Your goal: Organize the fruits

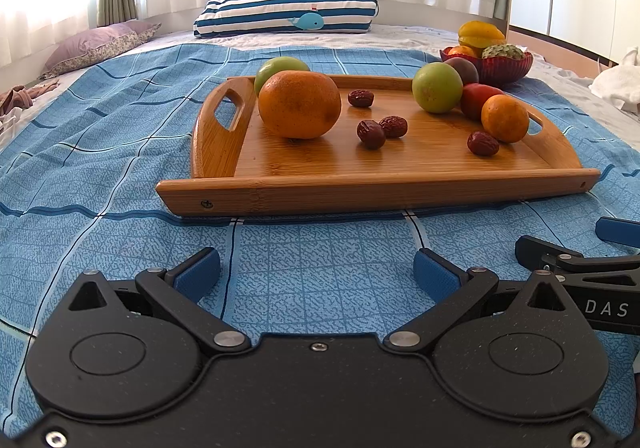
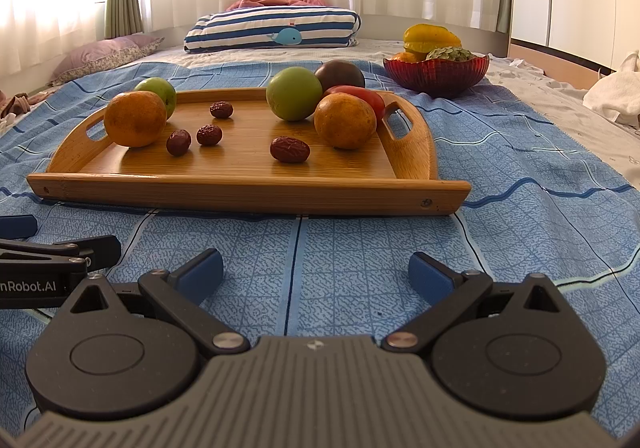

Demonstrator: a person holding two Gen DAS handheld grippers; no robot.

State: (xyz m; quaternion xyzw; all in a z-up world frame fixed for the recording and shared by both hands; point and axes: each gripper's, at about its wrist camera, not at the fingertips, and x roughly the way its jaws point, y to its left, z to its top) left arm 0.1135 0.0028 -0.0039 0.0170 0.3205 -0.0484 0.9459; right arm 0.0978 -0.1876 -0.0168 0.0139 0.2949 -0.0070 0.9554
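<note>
Grippers come first: the left gripper [image 1: 316,268] and the right gripper [image 2: 316,268] both rest low over the blue checked bedspread [image 1: 120,151], jaws spread wide and holding nothing, side by side. Just beyond lies the bamboo tray [image 2: 248,189], carrying two oranges, the nearer one [image 2: 345,121] by the right handle, green fruits [image 2: 294,94], a red tomato [image 2: 370,95], a dark round fruit [image 2: 340,73] and four wrinkled red dates [image 2: 289,149]. Oranges are likely firm and fairly heavy, best pinched across the middle; dates look light, small and prone to roll. The tray's raised rim stands in the way of a low approach. Farther right, a red glass bowl [image 2: 436,77], fragile, already holds starfruit. A striped pillow [image 2: 272,27] lies well behind.
</note>
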